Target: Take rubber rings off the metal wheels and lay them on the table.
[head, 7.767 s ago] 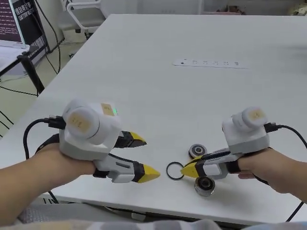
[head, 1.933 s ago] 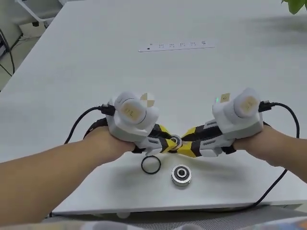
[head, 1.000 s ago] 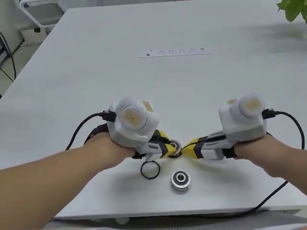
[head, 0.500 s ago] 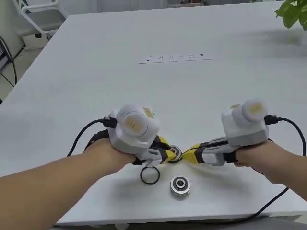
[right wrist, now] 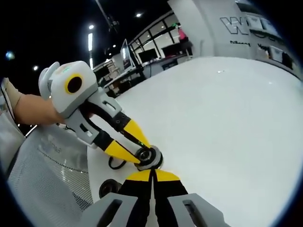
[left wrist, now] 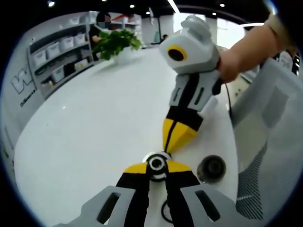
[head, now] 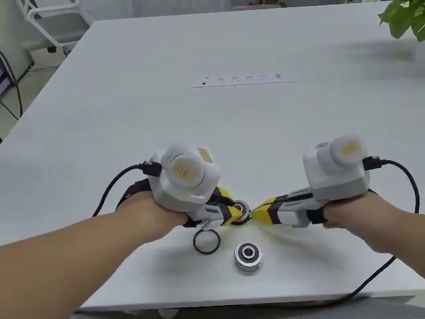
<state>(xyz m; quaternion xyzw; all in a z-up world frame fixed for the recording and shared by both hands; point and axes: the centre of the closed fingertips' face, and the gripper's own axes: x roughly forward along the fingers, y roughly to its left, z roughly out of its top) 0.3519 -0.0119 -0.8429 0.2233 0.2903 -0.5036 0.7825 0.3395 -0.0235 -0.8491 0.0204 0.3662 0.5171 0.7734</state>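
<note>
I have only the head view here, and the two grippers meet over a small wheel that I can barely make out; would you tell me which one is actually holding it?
Observer: The left gripper holds it. In the left gripper view its jaws sit one on either side of the wheel, shut on it.
Operator: Thank you. And how do the right one's jaws stand?
Observer: In the right gripper view the right gripper has its jaws closed together with no gap showing, and their tip is at the wheel's near edge. Whether they pinch anything there I cannot tell.
</note>
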